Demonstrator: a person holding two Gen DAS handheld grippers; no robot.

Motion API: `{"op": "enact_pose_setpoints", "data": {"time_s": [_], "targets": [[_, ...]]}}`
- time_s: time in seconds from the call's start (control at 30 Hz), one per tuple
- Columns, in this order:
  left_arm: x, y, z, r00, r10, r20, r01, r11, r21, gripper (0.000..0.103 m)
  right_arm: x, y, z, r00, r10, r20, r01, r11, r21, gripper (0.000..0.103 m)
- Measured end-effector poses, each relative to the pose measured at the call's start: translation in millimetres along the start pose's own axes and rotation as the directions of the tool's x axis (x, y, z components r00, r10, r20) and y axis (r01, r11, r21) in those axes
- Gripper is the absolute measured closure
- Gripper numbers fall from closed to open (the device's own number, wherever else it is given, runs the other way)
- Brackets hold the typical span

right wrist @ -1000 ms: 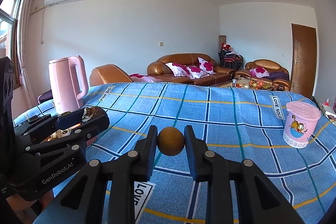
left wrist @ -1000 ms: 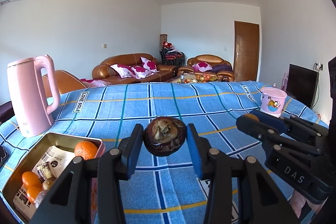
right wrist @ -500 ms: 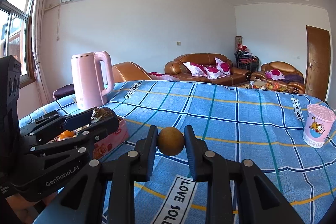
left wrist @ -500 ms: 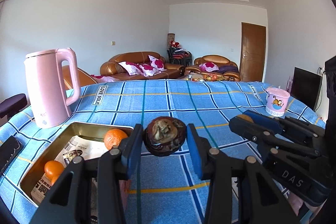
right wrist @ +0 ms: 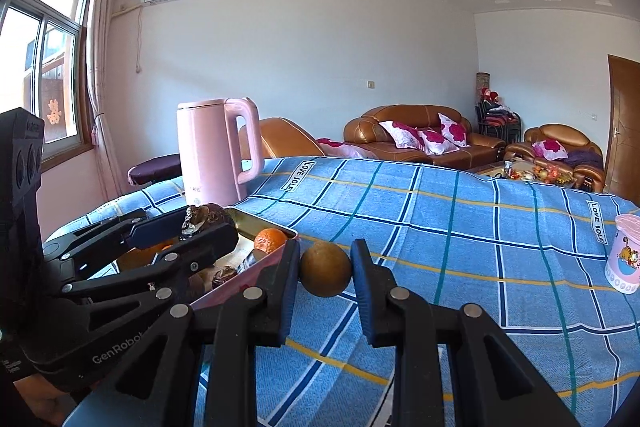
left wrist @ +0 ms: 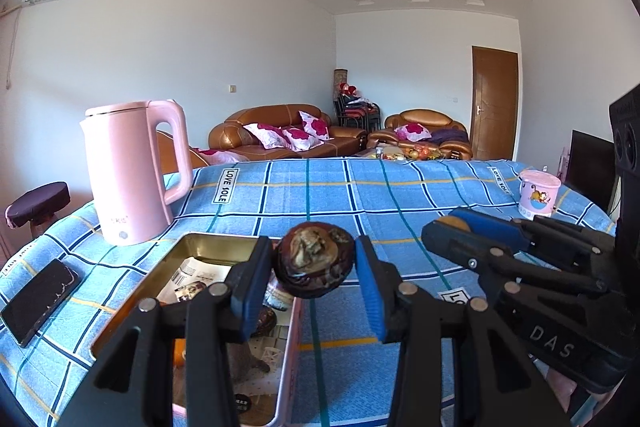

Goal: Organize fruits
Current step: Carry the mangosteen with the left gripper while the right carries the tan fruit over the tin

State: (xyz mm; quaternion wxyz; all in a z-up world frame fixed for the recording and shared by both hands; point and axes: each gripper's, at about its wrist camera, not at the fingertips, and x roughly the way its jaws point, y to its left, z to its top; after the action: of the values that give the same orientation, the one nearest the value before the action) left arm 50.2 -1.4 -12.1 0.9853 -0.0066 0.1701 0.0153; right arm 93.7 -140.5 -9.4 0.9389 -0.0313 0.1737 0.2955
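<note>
My left gripper [left wrist: 315, 263] is shut on a dark, wrinkled fruit [left wrist: 314, 259], held above the right wall of a pink tin box [left wrist: 208, 247] that is lined with paper. My right gripper [right wrist: 325, 269] is shut on a small round brown fruit [right wrist: 326, 269], just right of the same tin [right wrist: 276, 227]. An orange [right wrist: 269, 239] and other fruits lie in the tin. In the right wrist view the left gripper [right wrist: 188, 227] hangs over the tin with its dark fruit [right wrist: 202, 217]. The right gripper [left wrist: 456, 227] shows at the right of the left wrist view.
A pink kettle [left wrist: 134, 171] stands behind the tin on the blue checked cloth [left wrist: 360, 203]. A black phone [left wrist: 38, 295] lies at the left edge. A pink lidded cup [left wrist: 538, 193] stands far right. Sofas line the far wall.
Both grippers have swung left with their fruits. The tin, the kettle and the phone have come further into view, and the dark fruit now hangs over the tin's edge.
</note>
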Motion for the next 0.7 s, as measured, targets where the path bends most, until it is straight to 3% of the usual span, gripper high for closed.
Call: {"op": "enact_pose_setpoints", "data": {"time_s": [0.7], "targets": [[-15,53,-7,0.995,0.096,-0.026,-0.097,0.994,-0.046,0.059,10,49,9,0.997,0.077,-0.006,-0.077,0.995,-0.061,0.075]]}}
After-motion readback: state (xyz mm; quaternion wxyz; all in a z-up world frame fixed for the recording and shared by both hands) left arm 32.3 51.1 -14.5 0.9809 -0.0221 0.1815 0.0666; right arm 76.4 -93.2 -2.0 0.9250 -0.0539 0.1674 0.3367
